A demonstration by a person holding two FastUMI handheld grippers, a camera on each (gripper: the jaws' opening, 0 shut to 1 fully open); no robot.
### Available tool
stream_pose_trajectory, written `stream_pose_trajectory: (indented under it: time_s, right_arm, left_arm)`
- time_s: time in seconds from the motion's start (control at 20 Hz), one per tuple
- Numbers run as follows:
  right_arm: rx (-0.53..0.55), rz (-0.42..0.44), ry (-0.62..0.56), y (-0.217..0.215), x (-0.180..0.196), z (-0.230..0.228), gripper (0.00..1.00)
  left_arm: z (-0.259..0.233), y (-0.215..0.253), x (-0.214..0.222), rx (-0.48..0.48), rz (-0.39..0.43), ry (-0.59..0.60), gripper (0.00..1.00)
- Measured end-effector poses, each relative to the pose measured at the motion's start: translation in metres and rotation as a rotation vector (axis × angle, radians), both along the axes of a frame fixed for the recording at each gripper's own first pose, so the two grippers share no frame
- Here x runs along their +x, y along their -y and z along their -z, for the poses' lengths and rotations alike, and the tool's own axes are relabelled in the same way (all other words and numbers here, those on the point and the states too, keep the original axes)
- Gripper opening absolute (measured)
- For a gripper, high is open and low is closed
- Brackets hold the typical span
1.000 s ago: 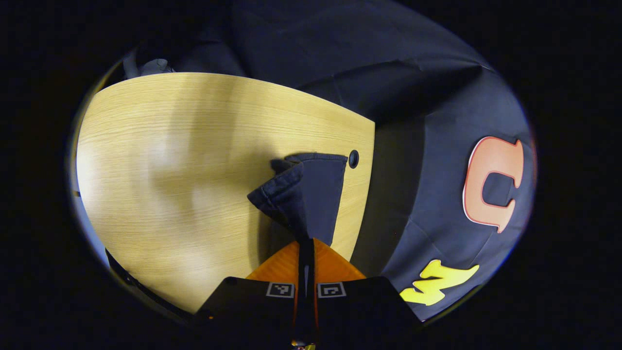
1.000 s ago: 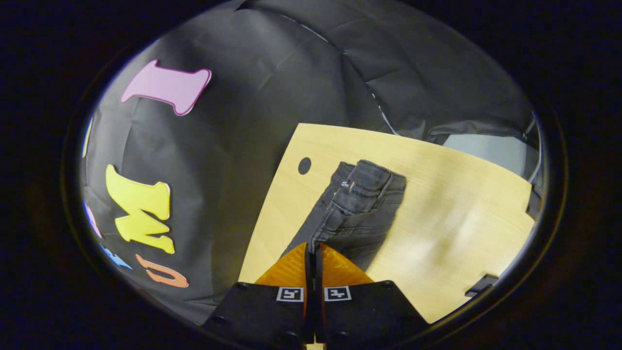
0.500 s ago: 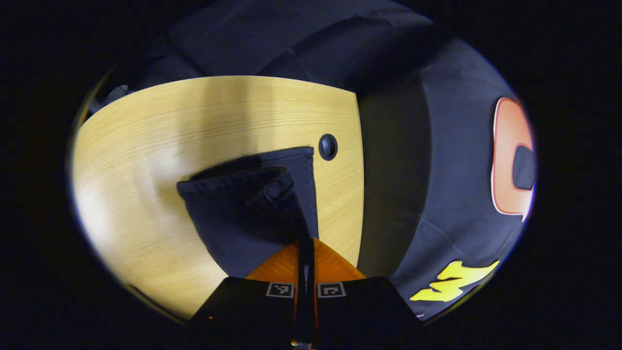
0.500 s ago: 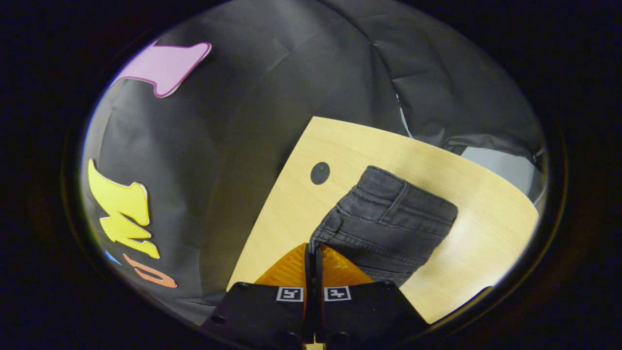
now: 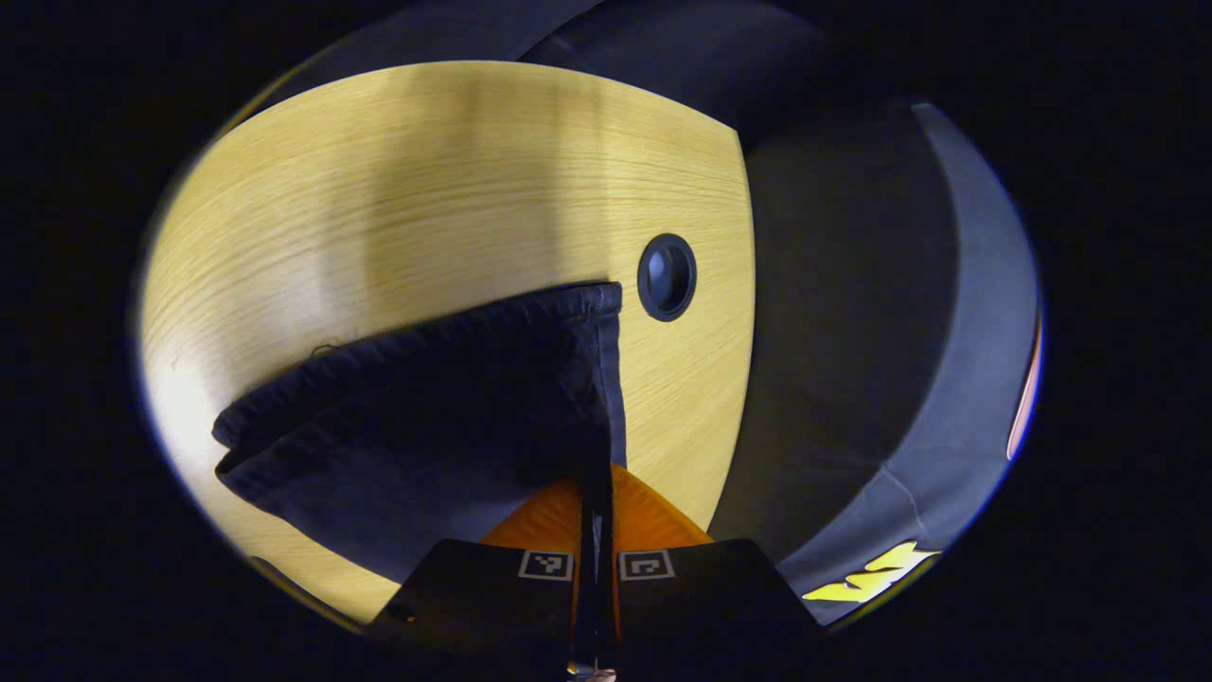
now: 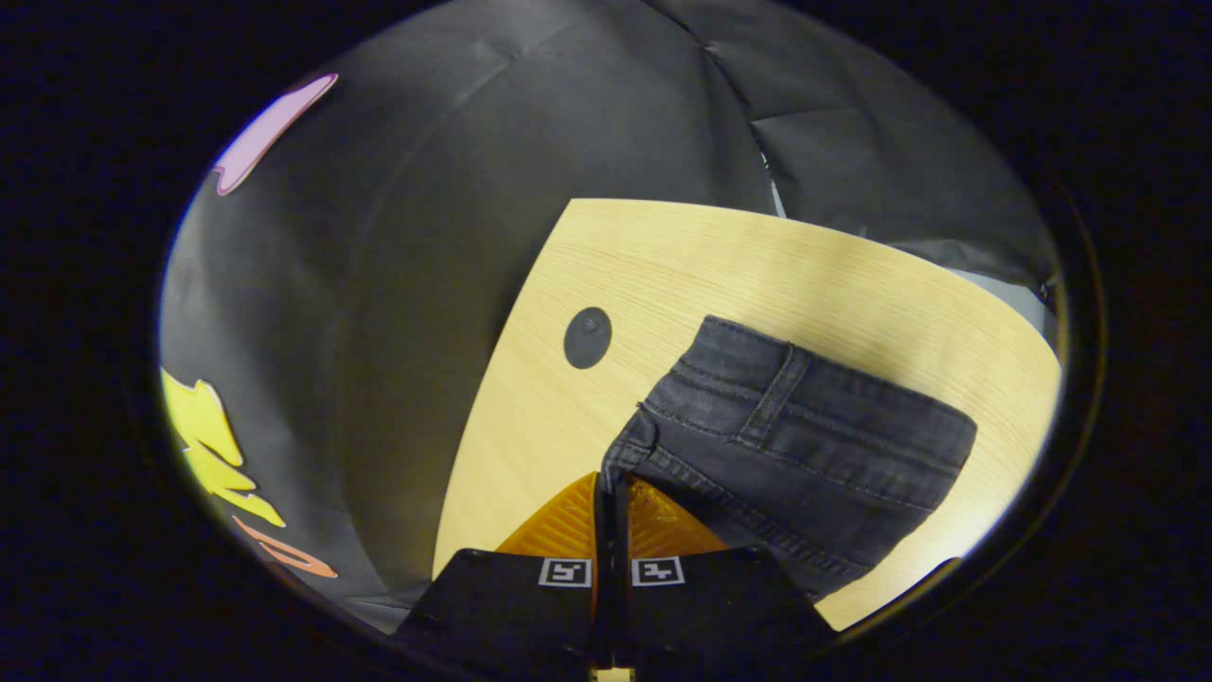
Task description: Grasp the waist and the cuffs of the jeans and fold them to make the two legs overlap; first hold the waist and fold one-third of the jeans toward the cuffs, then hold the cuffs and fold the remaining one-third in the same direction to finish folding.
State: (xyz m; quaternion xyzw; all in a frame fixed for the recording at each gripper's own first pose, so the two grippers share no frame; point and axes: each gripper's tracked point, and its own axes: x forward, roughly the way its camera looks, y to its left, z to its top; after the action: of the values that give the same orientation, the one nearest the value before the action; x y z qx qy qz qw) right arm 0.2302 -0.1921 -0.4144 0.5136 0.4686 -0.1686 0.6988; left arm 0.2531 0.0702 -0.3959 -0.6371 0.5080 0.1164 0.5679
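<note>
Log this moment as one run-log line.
left hand-held gripper: shut on jeans cuff end | right hand-held gripper: shut on jeans waist end | surface: table

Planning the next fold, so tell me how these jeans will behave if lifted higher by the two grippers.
The jeans will likely sag between the grips: in the left gripper view the cuffs already drape loosely. The stitched waist looks thick, so probably heavy for cloth. Denim between the shut left gripper and right gripper seems unlikely to slip.
</note>
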Motion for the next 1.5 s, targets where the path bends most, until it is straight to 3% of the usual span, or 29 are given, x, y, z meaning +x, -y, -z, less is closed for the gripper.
stream_pose_trajectory:
  time_s: [0.25, 0.4, 0.45, 0.5, 0.55, 0.65, 0.7, 0.8, 0.85, 0.9, 0.95, 1.0, 1.05, 1.1, 1.15, 1.3, 1.45, 1.5]
  right_arm:
    - [-0.057, -0.032, -0.050, -0.002, -0.002, 0.018, 0.05]
    - [-0.064, -0.035, -0.052, -0.002, -0.001, 0.019, 0.02]
    - [-0.066, -0.035, -0.052, -0.002, -0.001, 0.019, 0.09]
    - [-0.064, -0.033, -0.045, -0.003, 0.000, 0.017, 0.09]
    - [-0.064, -0.033, -0.041, -0.004, 0.001, 0.017, 0.09]
    - [-0.063, -0.038, -0.020, -0.008, 0.004, 0.014, 0.18]
    - [-0.068, -0.045, -0.016, -0.009, 0.005, 0.011, 0.26]
    - [-0.079, -0.060, 0.002, -0.012, 0.005, 0.003, 0.52]
    - [-0.092, -0.065, 0.004, -0.012, 0.006, 0.000, 0.65]
    - [-0.108, -0.077, 0.001, -0.012, 0.003, -0.003, 0.78]
    - [-0.125, -0.082, 0.005, -0.011, 0.001, -0.009, 0.92]
    - [-0.138, -0.083, 0.014, -0.009, 0.001, -0.017, 0.98]
    - [-0.153, -0.084, 0.028, -0.007, -0.001, -0.025, 0.98]
    - [-0.176, -0.092, 0.043, -0.003, -0.003, -0.034, 0.98]
    - [-0.205, -0.107, 0.056, -0.001, -0.008, -0.043, 0.98]
    - [-0.295, -0.168, 0.114, -0.004, -0.027, -0.071, 0.98]
    - [-0.446, -0.212, 0.183, -0.002, -0.053, -0.111, 0.98]
    - [-0.508, -0.223, 0.212, 0.000, -0.063, -0.124, 0.98]
  left_arm:
    - [0.007, -0.008, -0.006, -0.035, 0.070, -0.012, 0.10]
    - [0.010, -0.012, -0.012, 0.014, 0.170, 0.012, 0.15]
    - [0.010, -0.011, -0.012, 0.037, 0.201, 0.022, 0.22]
    - [0.009, -0.008, -0.011, 0.060, 0.230, 0.026, 0.19]
    - [0.005, -0.006, -0.002, 0.052, 0.239, 0.062, 0.29]
    - [0.000, -0.008, -0.003, 0.092, 0.280, 0.068, 0.60]
    - [-0.001, -0.012, -0.003, 0.109, 0.291, 0.068, 0.76]
    - [-0.006, -0.016, -0.005, 0.121, 0.283, 0.062, 0.81]
    - [-0.013, -0.017, -0.006, 0.113, 0.272, 0.065, 0.93]
    - [-0.022, -0.019, -0.007, 0.112, 0.272, 0.069, 0.93]
    - [-0.034, -0.023, -0.006, 0.121, 0.277, 0.089, 0.82]
    - [-0.048, -0.029, -0.005, 0.152, 0.292, 0.112, 0.82]
    - [-0.063, -0.036, -0.006, 0.199, 0.313, 0.134, 0.94]
    - [-0.082, -0.043, -0.009, 0.260, 0.355, 0.154, 0.83]
    - [-0.104, -0.048, -0.012, 0.329, 0.399, 0.195, 0.99]
    - [-0.175, -0.069, -0.017, 0.598, 0.492, 0.372, 0.99]
    - [-0.245, -0.081, -0.034, 0.771, 0.535, 0.533, 0.99]
    - [-0.252, -0.022, -0.052, 0.804, 0.551, 0.584, 0.99]
